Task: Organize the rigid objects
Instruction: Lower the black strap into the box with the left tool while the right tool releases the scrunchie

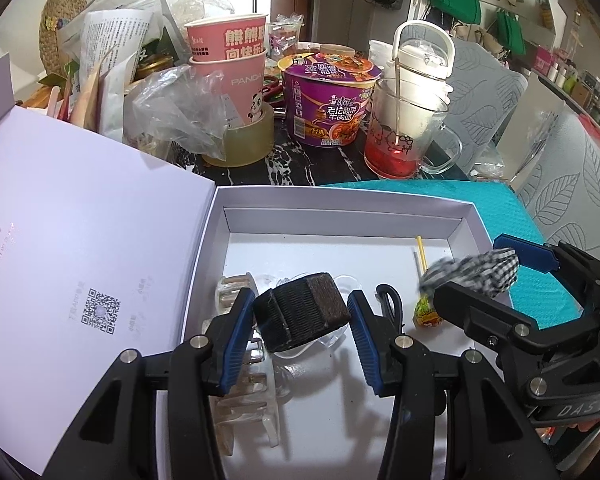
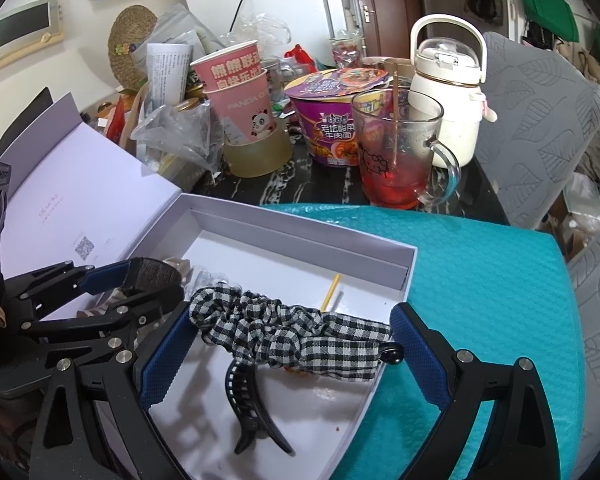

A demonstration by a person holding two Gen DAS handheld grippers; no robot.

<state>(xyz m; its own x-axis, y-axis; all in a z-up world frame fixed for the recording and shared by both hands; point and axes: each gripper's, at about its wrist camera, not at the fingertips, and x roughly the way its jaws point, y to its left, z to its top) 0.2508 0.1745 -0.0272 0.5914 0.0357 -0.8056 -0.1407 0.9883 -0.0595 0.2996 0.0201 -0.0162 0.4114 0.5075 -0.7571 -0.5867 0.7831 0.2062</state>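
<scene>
My left gripper [image 1: 300,300] is shut on a black woven block [image 1: 304,320] and holds it over the open white box [image 1: 340,204]. Under it lie a clear hair claw [image 1: 248,396] and other clear pieces. My right gripper [image 2: 294,318] is shut on a black-and-white checked scrunchie [image 2: 300,340], which stretches from pad to pad above the box's right part. In the left wrist view that scrunchie [image 1: 480,272] hangs at the right, above a lollipop [image 1: 428,314] with a yellow stick. A black hair claw [image 2: 252,412] rests on the box floor below the scrunchie.
The box lid [image 1: 80,240] lies open to the left. A teal mat [image 2: 480,280] is under the box's right side. Behind it stand stacked pink paper cups [image 1: 236,72] in a tape roll [image 1: 244,140], a purple noodle bowl [image 1: 328,104], a glass mug [image 1: 400,132] with red liquid and a white bottle [image 2: 448,92].
</scene>
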